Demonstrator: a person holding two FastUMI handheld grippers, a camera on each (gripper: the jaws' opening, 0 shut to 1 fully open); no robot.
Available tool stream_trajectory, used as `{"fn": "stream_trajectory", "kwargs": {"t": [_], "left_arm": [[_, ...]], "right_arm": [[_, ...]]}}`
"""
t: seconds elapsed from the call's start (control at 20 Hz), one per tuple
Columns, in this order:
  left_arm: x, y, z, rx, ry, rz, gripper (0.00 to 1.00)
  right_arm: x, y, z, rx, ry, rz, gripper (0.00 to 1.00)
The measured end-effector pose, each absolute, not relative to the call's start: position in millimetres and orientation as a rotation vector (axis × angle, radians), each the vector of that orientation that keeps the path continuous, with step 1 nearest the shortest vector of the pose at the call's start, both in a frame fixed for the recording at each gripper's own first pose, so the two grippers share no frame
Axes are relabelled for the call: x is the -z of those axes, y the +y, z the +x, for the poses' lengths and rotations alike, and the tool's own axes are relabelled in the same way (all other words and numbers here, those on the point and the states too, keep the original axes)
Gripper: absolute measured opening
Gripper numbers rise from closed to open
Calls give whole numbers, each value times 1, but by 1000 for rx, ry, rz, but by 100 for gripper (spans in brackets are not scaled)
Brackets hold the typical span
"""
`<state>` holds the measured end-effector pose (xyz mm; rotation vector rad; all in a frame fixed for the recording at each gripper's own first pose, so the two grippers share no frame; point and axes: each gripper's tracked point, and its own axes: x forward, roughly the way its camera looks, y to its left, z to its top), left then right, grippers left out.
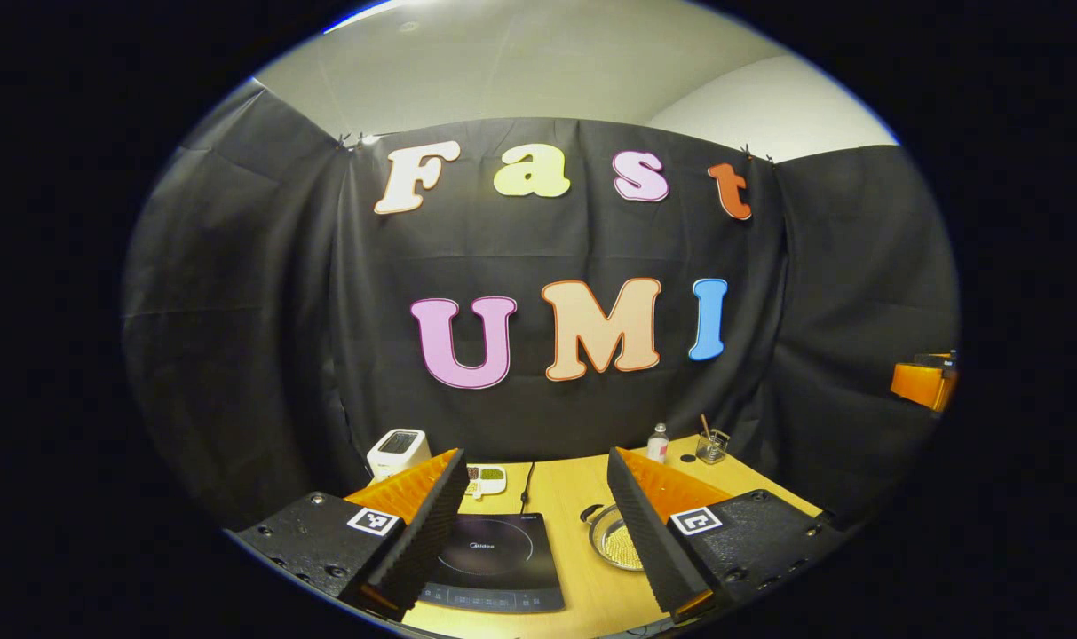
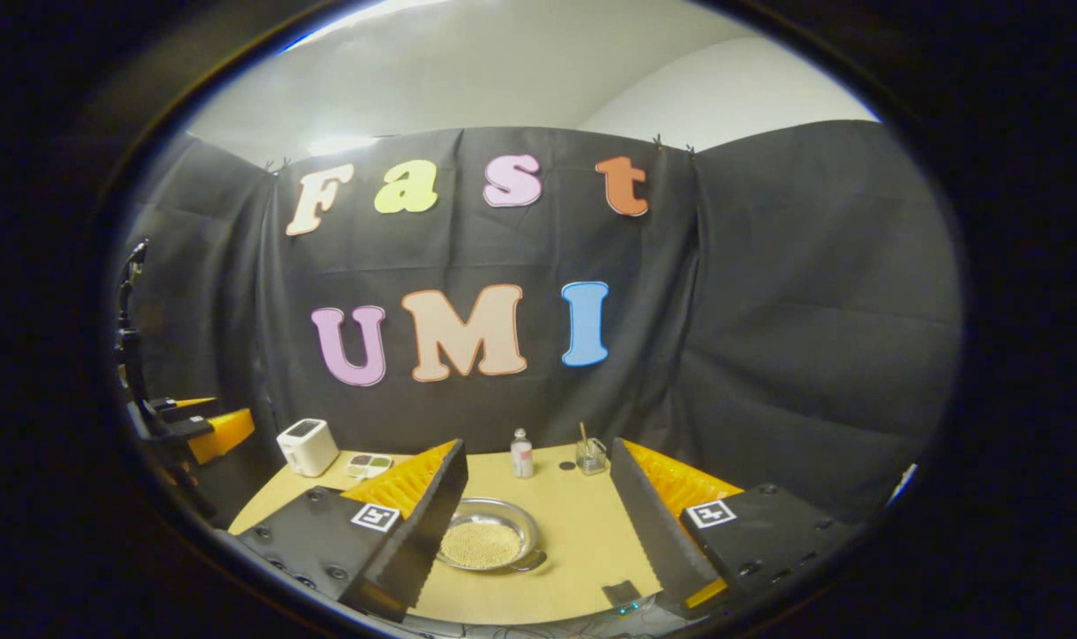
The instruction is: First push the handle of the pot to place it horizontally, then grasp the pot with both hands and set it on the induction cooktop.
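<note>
Left gripper view: pot (image 1: 615, 539) on table (image 1: 582, 497) beside induction cooktop (image 1: 494, 561), untouched; both grippers' fingers spread wide, empty. Push, lift pending.

pot (image 1: 615, 542): right part hidden behind the left gripper's (image 1: 538, 532) finger
pot handle: too small to tell how it lies
induction cooktop (image 1: 494, 561): left edge hidden
small tray (image 2: 369, 464): contents too small to tell

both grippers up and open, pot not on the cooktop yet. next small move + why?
Probably bring the right gripper down toward the pot handle to push it. The pot sits on the table beside the induction cooktop, untouched, and the left gripper faces the cooktop instead.
</note>
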<state>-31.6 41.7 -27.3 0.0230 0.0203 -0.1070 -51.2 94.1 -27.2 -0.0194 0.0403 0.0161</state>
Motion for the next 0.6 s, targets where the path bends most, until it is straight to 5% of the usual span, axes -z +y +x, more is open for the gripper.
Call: {"fn": "stream_trajectory", "kwargs": {"t": [0.15, 0.35, 0.6], "left_arm": [[31, 45, -32, 111, 22, 19, 92], [41, 49, -35, 122, 37, -3, 95], [55, 56, -29, 123, 69, -5, 92]], "right_arm": [[29, 108, -48, -48, 52, -3, 70], [38, 129, -44, -95, 71, 60, 6], [72, 133, -34, -100, 143, 22, 0]]}}
